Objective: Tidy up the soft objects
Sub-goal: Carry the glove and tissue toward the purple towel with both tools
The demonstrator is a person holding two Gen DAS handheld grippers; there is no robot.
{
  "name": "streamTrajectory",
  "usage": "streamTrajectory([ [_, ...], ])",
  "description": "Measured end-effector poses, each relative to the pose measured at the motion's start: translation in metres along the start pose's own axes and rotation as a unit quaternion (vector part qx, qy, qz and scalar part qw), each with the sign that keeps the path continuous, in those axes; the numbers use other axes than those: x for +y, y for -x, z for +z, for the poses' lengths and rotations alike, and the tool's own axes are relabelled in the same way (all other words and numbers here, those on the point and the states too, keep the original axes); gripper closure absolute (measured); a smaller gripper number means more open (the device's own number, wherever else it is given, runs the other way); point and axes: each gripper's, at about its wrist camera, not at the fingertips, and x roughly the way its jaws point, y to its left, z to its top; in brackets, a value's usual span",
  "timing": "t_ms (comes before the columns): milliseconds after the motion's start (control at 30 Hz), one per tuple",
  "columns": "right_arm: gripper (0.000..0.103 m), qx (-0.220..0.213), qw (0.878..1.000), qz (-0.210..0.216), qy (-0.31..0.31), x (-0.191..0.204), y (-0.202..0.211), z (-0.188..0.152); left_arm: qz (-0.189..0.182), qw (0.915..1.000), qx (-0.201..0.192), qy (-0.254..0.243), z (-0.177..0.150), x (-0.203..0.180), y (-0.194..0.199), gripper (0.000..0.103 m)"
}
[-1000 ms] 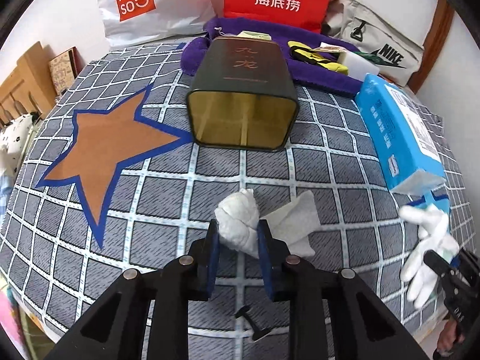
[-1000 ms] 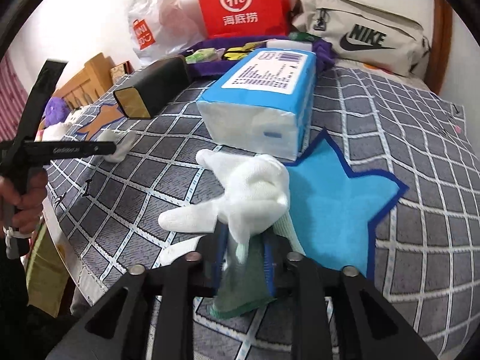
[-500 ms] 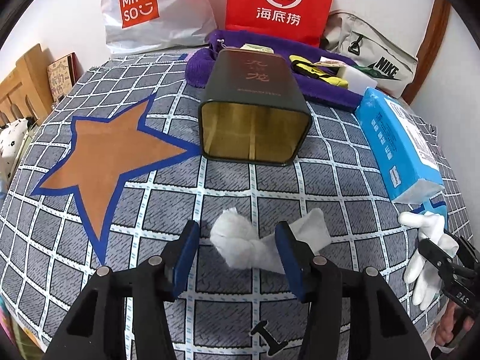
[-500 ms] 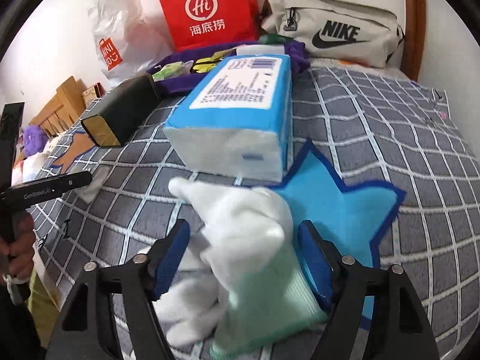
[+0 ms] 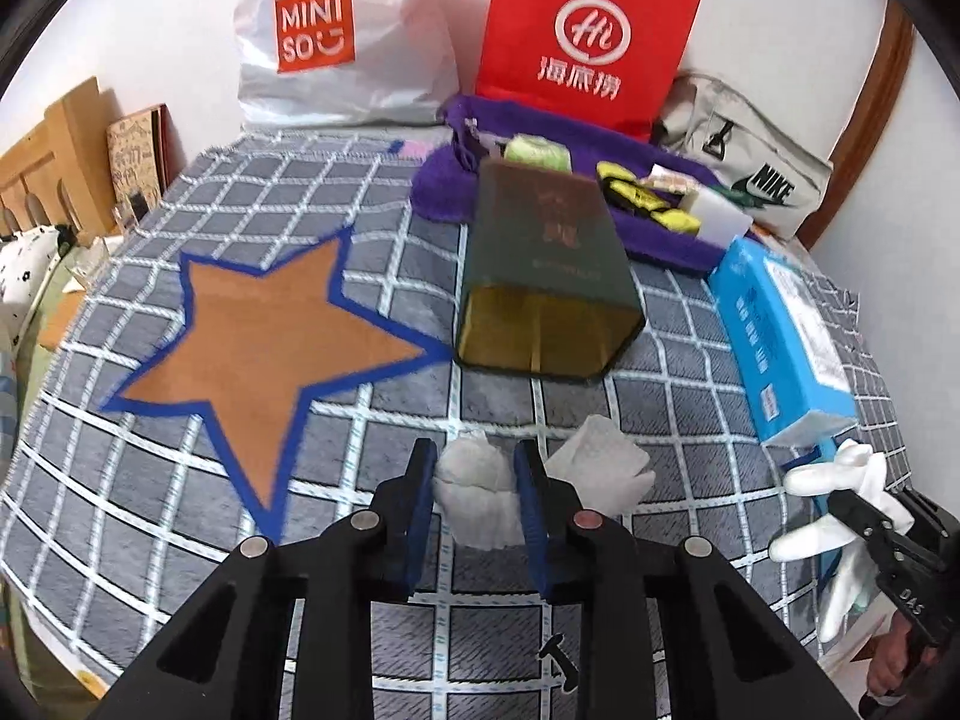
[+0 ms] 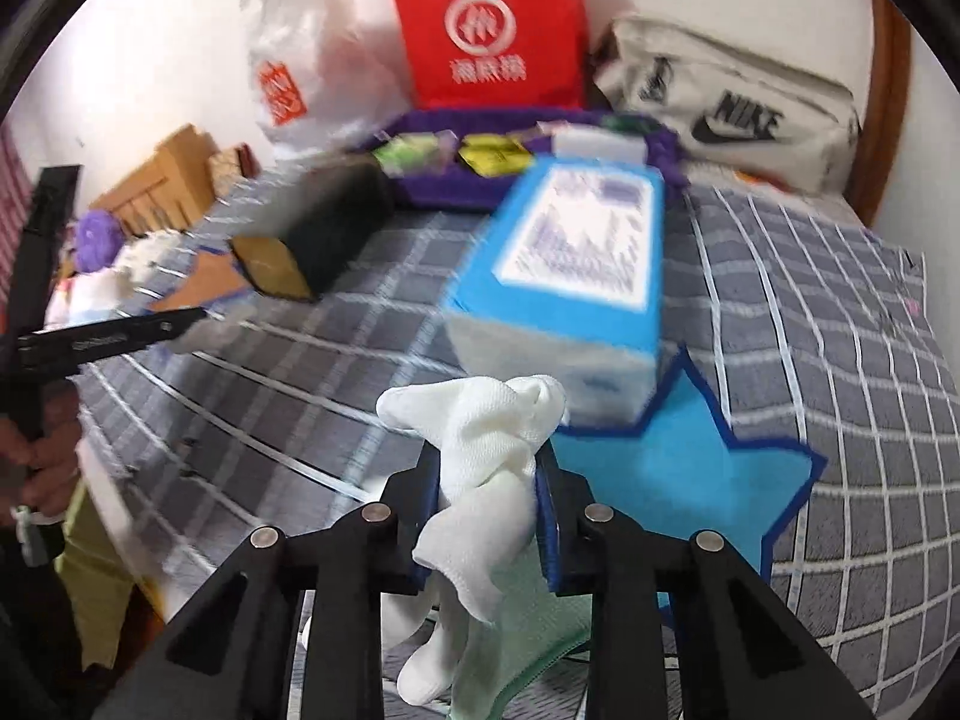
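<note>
Cloth (image 5: 477, 489) and glove (image 6: 489, 468), both lying loose between parted fingers half a second ago, are now clamped by the left gripper (image 5: 474, 483) and right gripper (image 6: 487, 483) above the bedspread (image 5: 390, 408), ready for transfer.

Obstacles, L wrist view: dark tin box (image 5: 543, 294) on its side straight ahead, open mouth facing cam; blue tissue pack (image 5: 780, 342) to its right; purple tray (image 5: 444, 198) w/ small items behind box; bags along wall. Free room: orange star patch (image 5: 264, 348) and checked bedspread (image 5: 120, 468) to left, plus strip between box and crumpled white cloth (image 5: 474, 480).
</note>
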Motion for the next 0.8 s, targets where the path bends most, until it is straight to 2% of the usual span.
streamTrajectory([
  [200,0.076,-0.021,1.000,0.017,0.005,0.010,0.024,0.023,0.000,0.9996,-0.024,0.010,0.012,0.004,0.027,0.078],
  [400,0.076,-0.043,0.999,0.013,-0.003,0.007,0.042,0.044,0.005,0.9991,-0.036,0.021,0.027,0.005,0.041,0.078],
  [800,0.076,-0.074,0.997,0.002,-0.015,-0.014,0.064,0.079,0.001,0.9984,-0.056,0.005,0.066,-0.021,0.056,0.078],
])
